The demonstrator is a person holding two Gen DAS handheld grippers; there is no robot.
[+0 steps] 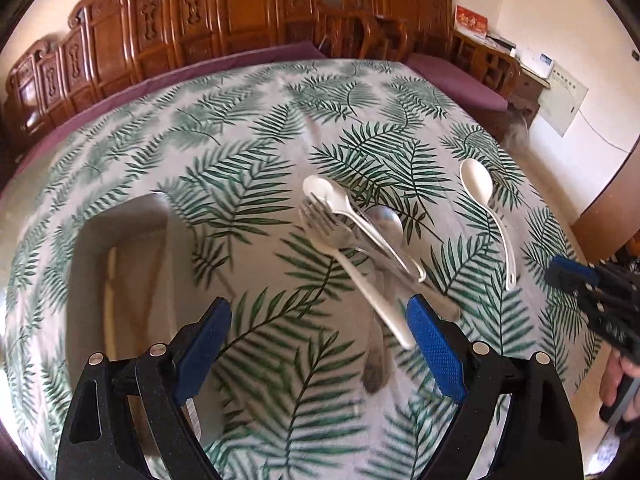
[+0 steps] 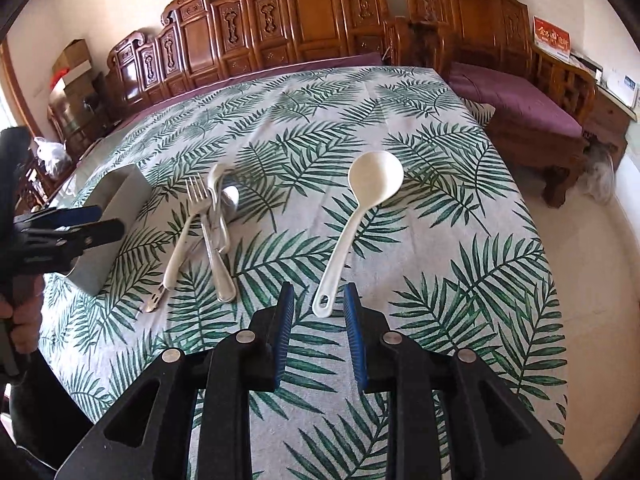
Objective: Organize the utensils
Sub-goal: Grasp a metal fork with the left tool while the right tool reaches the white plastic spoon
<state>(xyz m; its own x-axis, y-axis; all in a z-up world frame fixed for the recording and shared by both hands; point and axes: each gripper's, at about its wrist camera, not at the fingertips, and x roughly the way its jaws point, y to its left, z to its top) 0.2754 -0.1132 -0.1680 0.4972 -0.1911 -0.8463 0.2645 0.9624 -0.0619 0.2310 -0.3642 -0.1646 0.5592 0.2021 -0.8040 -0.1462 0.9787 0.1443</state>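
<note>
While both claws gape empty (left (image 1: pixel 320 332) wider, right (image 2: pixel 316 300)): two white spoons (image 2: pixel 374 176), one fork (image 2: pixel 198 194).

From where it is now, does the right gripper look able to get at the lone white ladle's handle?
Probably yes. The right gripper is open, its blue pads standing on either side of the white ladle handle's end, apart from it. The ladle lies alone on the tablecloth, clear of the utensil pile.

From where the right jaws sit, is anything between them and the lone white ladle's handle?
Nothing visible. The right gripper is open, and the white ladle has its handle end lying in line with the gap on bare tablecloth. The pile of utensils lies apart, to the ladle's left in the right wrist view.
</note>
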